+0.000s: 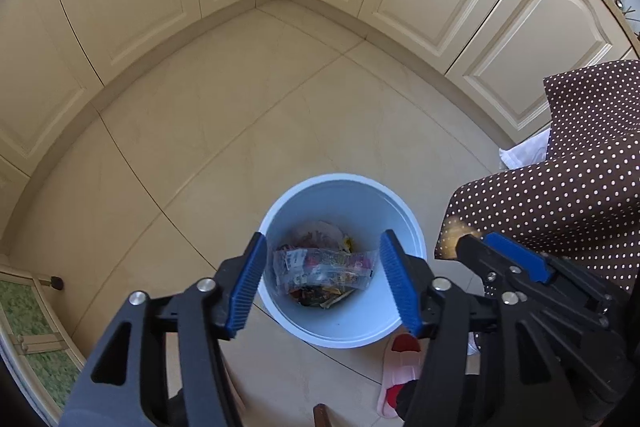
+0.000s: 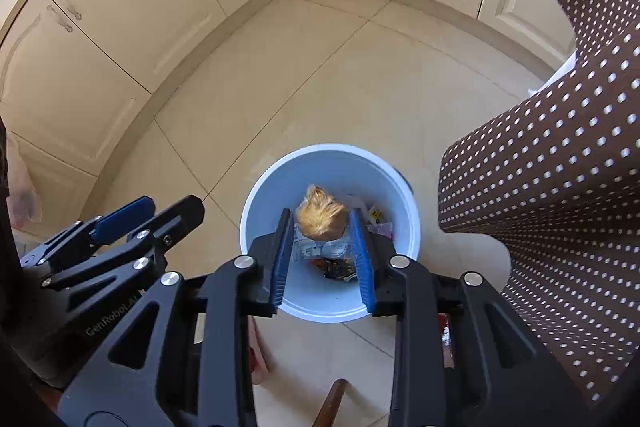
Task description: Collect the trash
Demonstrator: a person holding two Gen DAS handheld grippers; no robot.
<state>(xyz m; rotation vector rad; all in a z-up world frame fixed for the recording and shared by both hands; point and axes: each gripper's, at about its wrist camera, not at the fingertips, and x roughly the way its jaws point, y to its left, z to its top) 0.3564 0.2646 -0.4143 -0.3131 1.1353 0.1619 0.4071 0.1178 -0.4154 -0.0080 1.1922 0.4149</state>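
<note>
Nearest your lens, the left gripper [image 1: 323,279] hangs with its blue pads spread wide and nothing between them, poised over the bin [image 1: 304,331] that stands on the floor [image 1: 240,107]. Through the gap you see wrappers [image 1: 324,269] lying at the bottom of the bin. Move right and your right gripper [image 2: 320,223] is also over the bin [image 2: 256,195], its pads pinching a crumpled orange-brown wad [image 2: 321,221] near the tips, held clear above the litter below. From the left view the right gripper [image 1: 472,247] shows only side-on, so its grip cannot be read there. Farther right, a dotted cloth [image 2: 560,187] drapes down close beside the bin's rim without covering the opening. You look to be at the drop step: the wad is carried and lined up, not yet let go. The next move calls for spreading the right pads while the wad sits inside the rim's outline, and keeping your left gripper out of the fall path. The wad looks light, so it may cling to a pad; a small shake could free it.
</note>
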